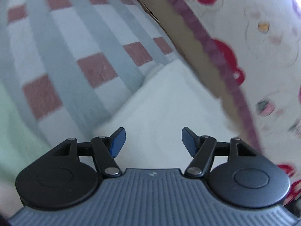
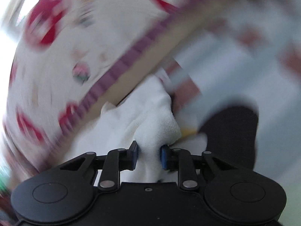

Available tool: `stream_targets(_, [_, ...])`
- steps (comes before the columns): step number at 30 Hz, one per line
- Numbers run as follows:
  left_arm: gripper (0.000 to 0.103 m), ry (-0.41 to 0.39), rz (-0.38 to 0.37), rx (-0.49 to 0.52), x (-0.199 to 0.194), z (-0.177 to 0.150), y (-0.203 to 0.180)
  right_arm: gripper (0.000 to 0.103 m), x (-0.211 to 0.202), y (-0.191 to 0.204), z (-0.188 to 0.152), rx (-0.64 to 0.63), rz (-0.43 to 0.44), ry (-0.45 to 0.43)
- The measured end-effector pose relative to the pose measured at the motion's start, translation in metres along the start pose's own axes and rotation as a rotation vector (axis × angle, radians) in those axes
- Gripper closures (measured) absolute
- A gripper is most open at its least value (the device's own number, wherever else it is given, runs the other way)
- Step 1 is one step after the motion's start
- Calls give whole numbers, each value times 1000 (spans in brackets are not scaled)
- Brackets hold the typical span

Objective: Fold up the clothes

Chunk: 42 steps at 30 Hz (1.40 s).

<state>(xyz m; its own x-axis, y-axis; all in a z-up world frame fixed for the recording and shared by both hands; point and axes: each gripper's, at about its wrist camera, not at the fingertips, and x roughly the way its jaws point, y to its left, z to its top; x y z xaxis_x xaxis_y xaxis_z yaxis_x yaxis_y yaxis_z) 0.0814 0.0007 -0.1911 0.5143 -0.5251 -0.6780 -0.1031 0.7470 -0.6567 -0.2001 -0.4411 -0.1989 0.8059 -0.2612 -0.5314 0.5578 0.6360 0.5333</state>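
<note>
Right gripper (image 2: 148, 157) clamped on a bunched fold of the white cloth (image 2: 150, 116), left gripper (image 1: 151, 141) jaws apart and empty above that cloth's flat part, lying on the checked bedcover (image 1: 71, 43) beside the red-print quilt (image 1: 263, 37).

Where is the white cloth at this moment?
In the right wrist view the white cloth is bunched at centre, pinched by the right gripper, beside the purple-edged patterned sheet.

One white garment (image 2: 150, 116), bunched fold between right jaws, spreading ahead of left jaws. One checked sheet (image 1: 62, 56), grey, white, red-brown squares, beyond left jaws. One printed white cloth (image 1: 263, 56), red shapes, purple border, right of left jaws. Two grippers.
</note>
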Motion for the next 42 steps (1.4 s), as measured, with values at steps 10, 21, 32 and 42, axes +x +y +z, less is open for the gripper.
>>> stream_targets(10, [36,174,45,-220,49,-54,17,79,-1,-6,-12,-82,-59,47])
stream_targets(21, [65,-59,172,-201,56,-49,25,68,-11,23,-31,-385,-349,22])
stream_targets(32, [58,-225,414,80,50,-46,11,57,-41,-24,-28,75,-213,96])
stream_targets(42, [42,-187,374,-51,52,-43,29,45,-8,-44,-39,481,19,91])
